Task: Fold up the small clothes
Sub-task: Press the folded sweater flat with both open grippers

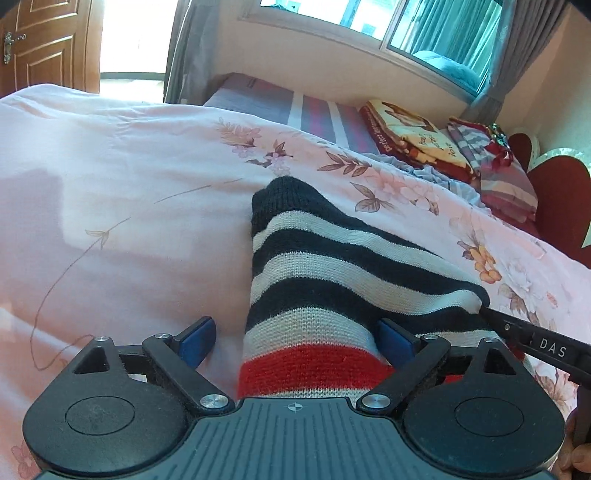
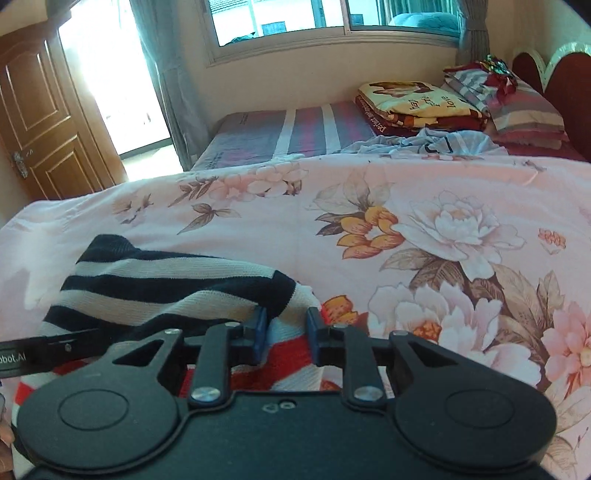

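A striped knit (image 1: 332, 280) is draped on the pink quilt (image 1: 110, 177), one end raised; the left gripper (image 1: 295, 339) is spread wide about its red band, the pads apparently not pressing; the right gripper (image 2: 286, 332) is clenched on a corner of it. The knit is judged light, soft, floppy and stretchy; it is best taken at corners or hem, where the fabric bunches between pads.

Bright daylight from the window (image 2: 332, 18) and blown-out doorway (image 2: 110, 81), sharp focus, fisheye bending at dark corners.
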`<control>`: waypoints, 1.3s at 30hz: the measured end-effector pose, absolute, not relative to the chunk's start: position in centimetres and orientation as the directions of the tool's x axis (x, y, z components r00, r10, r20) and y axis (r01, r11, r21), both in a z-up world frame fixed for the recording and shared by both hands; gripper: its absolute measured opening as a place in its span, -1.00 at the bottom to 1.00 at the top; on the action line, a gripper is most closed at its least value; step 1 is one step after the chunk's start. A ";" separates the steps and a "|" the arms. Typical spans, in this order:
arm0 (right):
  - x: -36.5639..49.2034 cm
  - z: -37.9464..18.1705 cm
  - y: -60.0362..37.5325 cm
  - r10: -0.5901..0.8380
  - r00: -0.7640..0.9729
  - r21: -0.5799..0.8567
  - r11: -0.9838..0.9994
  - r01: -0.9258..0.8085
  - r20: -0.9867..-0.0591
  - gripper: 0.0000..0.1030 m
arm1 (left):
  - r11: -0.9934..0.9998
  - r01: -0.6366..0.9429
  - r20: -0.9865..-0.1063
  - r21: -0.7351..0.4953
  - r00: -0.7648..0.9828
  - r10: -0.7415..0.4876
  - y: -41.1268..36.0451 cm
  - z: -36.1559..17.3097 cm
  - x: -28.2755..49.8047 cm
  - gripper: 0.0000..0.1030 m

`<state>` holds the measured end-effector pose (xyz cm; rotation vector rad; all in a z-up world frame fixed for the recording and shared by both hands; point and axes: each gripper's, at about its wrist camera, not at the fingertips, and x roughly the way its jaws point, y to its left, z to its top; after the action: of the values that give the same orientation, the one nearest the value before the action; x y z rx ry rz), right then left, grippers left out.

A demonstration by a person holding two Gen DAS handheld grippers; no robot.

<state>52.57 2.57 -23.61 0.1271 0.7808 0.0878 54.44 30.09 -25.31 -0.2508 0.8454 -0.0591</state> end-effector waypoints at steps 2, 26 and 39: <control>52.2 -23.1 3.1 0.113 0.704 0.107 0.993 -0.052 -0.701 -0.58 | 0.974 -0.045 -0.736 -0.222 0.663 -0.137 29.8 -24.8 54.0 0.80; 41.9 -21.4 3.6 0.123 0.700 0.114 0.992 -0.060 -0.703 -0.49 | 0.987 0.014 -0.721 -0.159 0.682 -0.126 29.0 -23.5 44.9 0.97; 33.9 -21.3 3.8 0.087 0.713 0.041 0.996 -0.082 -0.696 -0.48 | 0.986 0.073 -0.744 -0.148 0.648 -0.160 29.4 -24.5 38.2 0.97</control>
<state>33.91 3.83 -21.34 0.0077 0.7712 0.0935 38.19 29.40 -24.51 -0.1074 0.8556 -0.1327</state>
